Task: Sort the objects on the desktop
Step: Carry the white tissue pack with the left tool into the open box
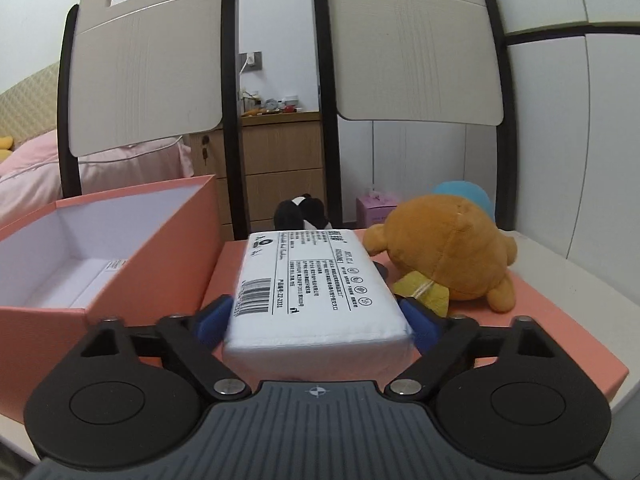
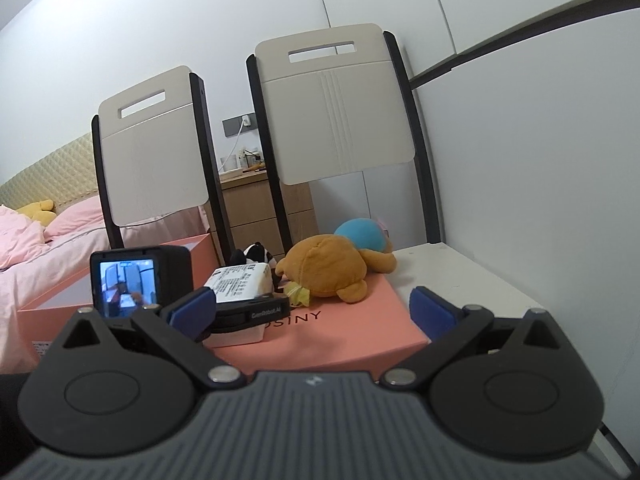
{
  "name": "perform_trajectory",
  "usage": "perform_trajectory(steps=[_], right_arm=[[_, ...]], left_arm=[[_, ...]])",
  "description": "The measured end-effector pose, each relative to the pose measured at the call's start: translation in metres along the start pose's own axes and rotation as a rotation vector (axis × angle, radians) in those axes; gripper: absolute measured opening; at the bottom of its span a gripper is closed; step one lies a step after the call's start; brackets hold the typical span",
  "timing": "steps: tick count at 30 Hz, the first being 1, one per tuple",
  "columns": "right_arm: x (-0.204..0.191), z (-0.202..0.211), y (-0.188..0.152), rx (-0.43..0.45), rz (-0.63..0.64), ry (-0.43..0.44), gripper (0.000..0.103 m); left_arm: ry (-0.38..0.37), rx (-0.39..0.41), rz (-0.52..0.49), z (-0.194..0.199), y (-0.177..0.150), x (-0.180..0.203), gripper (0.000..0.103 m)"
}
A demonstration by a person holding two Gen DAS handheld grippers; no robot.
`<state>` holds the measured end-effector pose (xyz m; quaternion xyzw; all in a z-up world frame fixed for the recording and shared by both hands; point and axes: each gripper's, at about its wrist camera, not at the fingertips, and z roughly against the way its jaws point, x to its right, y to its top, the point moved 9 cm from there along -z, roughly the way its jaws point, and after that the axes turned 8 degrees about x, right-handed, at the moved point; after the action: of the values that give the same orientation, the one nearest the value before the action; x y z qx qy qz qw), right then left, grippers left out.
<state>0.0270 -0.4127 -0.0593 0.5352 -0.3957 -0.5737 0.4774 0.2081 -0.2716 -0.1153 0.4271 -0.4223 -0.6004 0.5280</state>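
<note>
Closest in, the left gripper (image 1: 318,320) has its blue pads (image 1: 212,318) pinched against both sides of a soft white tissue pack (image 1: 316,284), a squishy plastic-wrapped brick with rounded edges, a barcode and rows of small black print on top that's too tiny for me to read. The pack sits over the flat salmon-pink box lid (image 1: 552,336), matte cardboard, and from the right wrist view you can read "OSINY" (image 2: 302,317) printed on it, the first letters hidden behind the other gripper, whose body says "GenRobot.AI". The right gripper (image 2: 314,310) is spread wide with nothing between its blue fingers (image 2: 434,312), hanging over the near edge of that lid. Just right of the pack lies a fuzzy orange-brown plush toy (image 1: 452,256), round and stubby-limbed, with a yellow ribbon-ish bit tucked under it and a light blue plush part (image 1: 466,194) behind. To the left is the open box (image 1: 120,276), same salmon outside, smooth white inside, a small label on its inner floor. Past the pack there's a little black-and-white panda plush (image 1: 302,212). Farther back, two chairs (image 1: 148,68) with pale textured backrests, slot handles and dark frames, then a wooden drawer cabinet (image 1: 280,168) and a pink bed (image 2: 44,240).
</note>
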Motion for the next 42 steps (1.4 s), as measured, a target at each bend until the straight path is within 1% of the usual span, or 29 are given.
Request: perform_trajectory(steps=[3, 6, 11, 14, 17, 18, 21, 25, 29, 31, 33, 37, 42], right_arm=[[-0.003, -0.002, -0.001, -0.009, 0.006, 0.002, 0.103], [-0.005, -0.004, -0.002, -0.015, 0.011, -0.006, 0.103], [-0.010, -0.005, -0.004, -0.023, 0.022, -0.007, 0.103], [-0.015, -0.007, -0.005, -0.029, 0.026, -0.005, 0.103], [-0.020, -0.012, -0.006, -0.032, 0.027, -0.005, 0.103], [-0.022, -0.013, -0.006, -0.034, 0.023, -0.001, 0.103], [-0.031, -0.019, -0.007, -0.046, -0.002, 0.037, 0.103], [-0.049, -0.030, -0.008, -0.066, -0.026, 0.080, 0.103], [-0.070, -0.046, -0.011, -0.094, -0.038, 0.113, 0.103], [-0.082, -0.055, -0.013, -0.112, -0.043, 0.129, 0.103], [-0.094, -0.065, -0.017, -0.136, -0.043, 0.144, 0.103], [-0.115, -0.082, -0.026, -0.182, -0.067, 0.198, 0.103], [-0.127, -0.098, -0.031, -0.216, -0.094, 0.247, 0.103]], left_arm=[[-0.016, -0.012, 0.025, 0.005, 0.003, -0.005, 0.085], [-0.079, -0.017, 0.071, 0.018, 0.013, -0.011, 0.084], [-0.181, 0.009, 0.122, 0.049, 0.046, -0.026, 0.084], [-0.240, 0.028, 0.150, 0.068, 0.069, -0.042, 0.084], [-0.273, 0.068, 0.164, 0.084, 0.093, -0.063, 0.084], [-0.281, 0.069, 0.177, 0.087, 0.101, -0.072, 0.084], [-0.258, 0.078, 0.167, 0.088, 0.123, -0.103, 0.084], [-0.198, 0.084, 0.158, 0.082, 0.144, -0.152, 0.084], [-0.124, 0.089, 0.161, 0.062, 0.155, -0.201, 0.084], [-0.090, 0.075, 0.160, 0.046, 0.158, -0.224, 0.084], [-0.067, 0.034, 0.158, 0.024, 0.156, -0.243, 0.084], [-0.009, -0.071, 0.166, -0.028, 0.142, -0.273, 0.084], [0.060, -0.149, 0.121, -0.085, 0.120, -0.295, 0.084]])
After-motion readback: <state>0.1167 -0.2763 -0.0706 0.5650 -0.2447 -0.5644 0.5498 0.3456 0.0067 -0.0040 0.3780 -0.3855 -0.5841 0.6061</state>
